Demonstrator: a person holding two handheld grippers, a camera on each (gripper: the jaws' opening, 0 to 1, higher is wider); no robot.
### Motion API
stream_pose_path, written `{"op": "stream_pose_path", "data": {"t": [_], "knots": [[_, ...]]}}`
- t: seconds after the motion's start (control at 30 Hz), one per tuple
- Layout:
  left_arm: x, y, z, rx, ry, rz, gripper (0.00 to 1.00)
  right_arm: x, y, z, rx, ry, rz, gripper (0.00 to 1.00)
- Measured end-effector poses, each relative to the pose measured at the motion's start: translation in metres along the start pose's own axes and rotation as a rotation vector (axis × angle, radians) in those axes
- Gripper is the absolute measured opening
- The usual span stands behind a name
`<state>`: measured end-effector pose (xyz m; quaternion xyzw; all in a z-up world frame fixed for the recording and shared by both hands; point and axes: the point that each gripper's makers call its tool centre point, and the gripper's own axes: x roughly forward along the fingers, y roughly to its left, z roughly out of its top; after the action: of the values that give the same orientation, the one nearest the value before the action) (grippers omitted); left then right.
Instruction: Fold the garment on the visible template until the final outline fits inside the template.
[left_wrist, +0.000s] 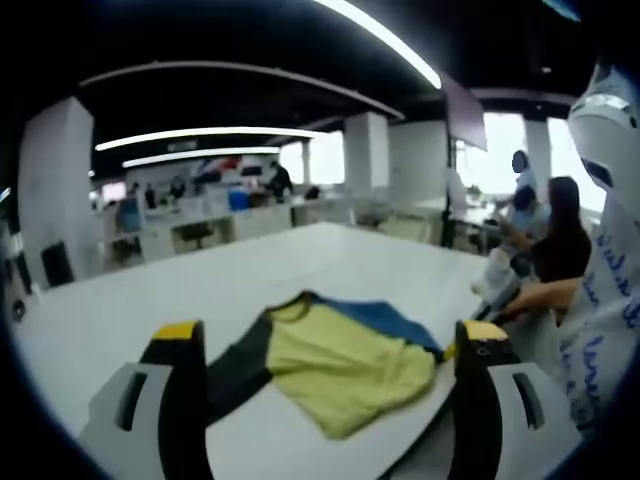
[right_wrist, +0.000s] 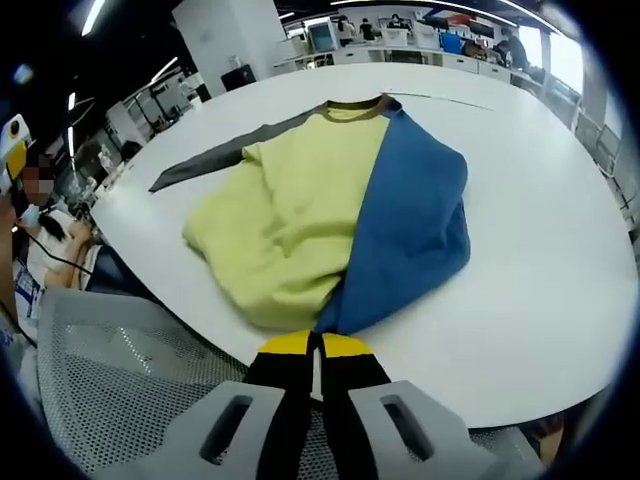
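Bright strip lights and white columns mark out a large open office, and in its middle a broad white tabletop (right_wrist: 530, 250) carries the work. On it lies a soft, rumpled garment (right_wrist: 330, 200) of pale yellow and blue cloth with a dark grey sleeve and a brownish collar. It sits near the tabletop's edge, bunched and partly doubled over itself, the grey sleeve stretched flat to one side.

No template outline can be made out on the tabletop in either view, so whether the cloth fits inside one cannot be judged. By its loose, uneven shape, the folding looks begun at most and far from finished: the sleeve needs turning in and the body squaring up.

Left claw (left_wrist: 330, 345), with yellow-tipped black jaws, stands wide open and holds nothing, the garment (left_wrist: 330, 360) lying beyond it. Right claw (right_wrist: 317, 345) has its jaws pressed together, empty as far as can be seen, just short of the hem, above a grey mesh chair back (right_wrist: 120, 370).
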<state>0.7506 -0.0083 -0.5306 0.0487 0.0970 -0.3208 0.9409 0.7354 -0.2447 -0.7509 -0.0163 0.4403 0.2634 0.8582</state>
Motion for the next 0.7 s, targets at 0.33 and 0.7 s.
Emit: {"op": "stream_pose_path", "data": {"t": [0.33,0.7], "knots": [[0.004,-0.005,-0.001,0.025,0.033,0.006,1.00,-0.019,-0.016,0.005,-0.018,-0.010,-0.027,0.02],[0.007,-0.011,-0.003,0.049,0.075,0.033,1.00,-0.038,-0.046,0.013,-0.066,-0.021,-0.067,0.01]]}}
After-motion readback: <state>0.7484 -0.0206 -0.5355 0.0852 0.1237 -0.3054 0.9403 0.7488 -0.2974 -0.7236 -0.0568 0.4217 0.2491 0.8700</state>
